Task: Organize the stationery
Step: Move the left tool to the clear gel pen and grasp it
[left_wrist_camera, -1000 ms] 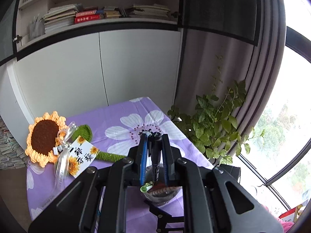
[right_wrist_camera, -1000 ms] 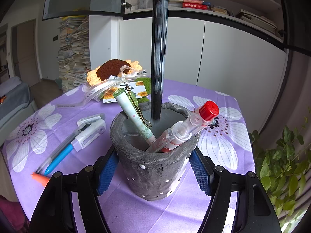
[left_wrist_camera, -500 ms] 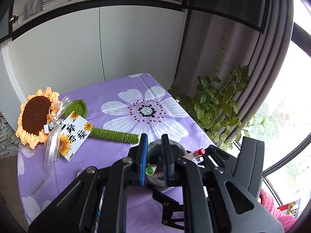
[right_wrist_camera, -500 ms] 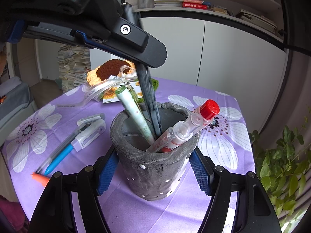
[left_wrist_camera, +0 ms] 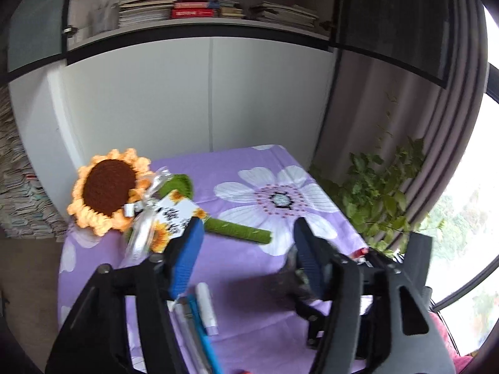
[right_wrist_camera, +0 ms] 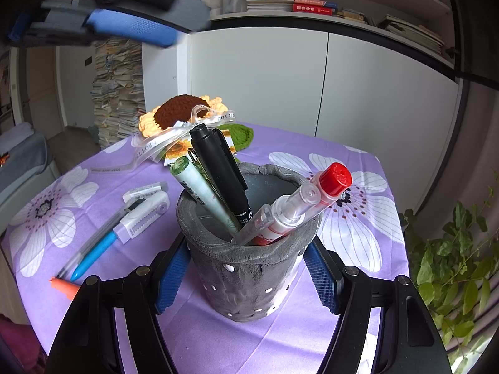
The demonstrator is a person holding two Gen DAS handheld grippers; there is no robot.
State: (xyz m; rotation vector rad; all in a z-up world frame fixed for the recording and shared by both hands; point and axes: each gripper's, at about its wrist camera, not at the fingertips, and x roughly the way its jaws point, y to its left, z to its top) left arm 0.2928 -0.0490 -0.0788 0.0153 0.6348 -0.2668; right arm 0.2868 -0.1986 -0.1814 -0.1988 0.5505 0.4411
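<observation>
left gripper [left_wrist_camera: 246, 249] empty, jaws opening, loose pens [left_wrist_camera: 199, 327] lengthwise just below; right gripper [right_wrist_camera: 246, 274] clamps pen cup [right_wrist_camera: 246, 268].

Wall: white cupboard doors [right_wrist_camera: 324, 81]; bookshelf [left_wrist_camera: 199, 9] above
Window: bright [left_wrist_camera: 467, 218]; grey curtain [left_wrist_camera: 405, 109]; leafy plant [left_wrist_camera: 380, 196]

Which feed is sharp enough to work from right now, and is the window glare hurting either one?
Right wrist view: crisp on the pen holder and its pens; only the left gripper at top left smears. Left wrist view: soft all over with motion blur, the window blown out white at right, and the holder a dark blur behind the right-hand finger.
</observation>
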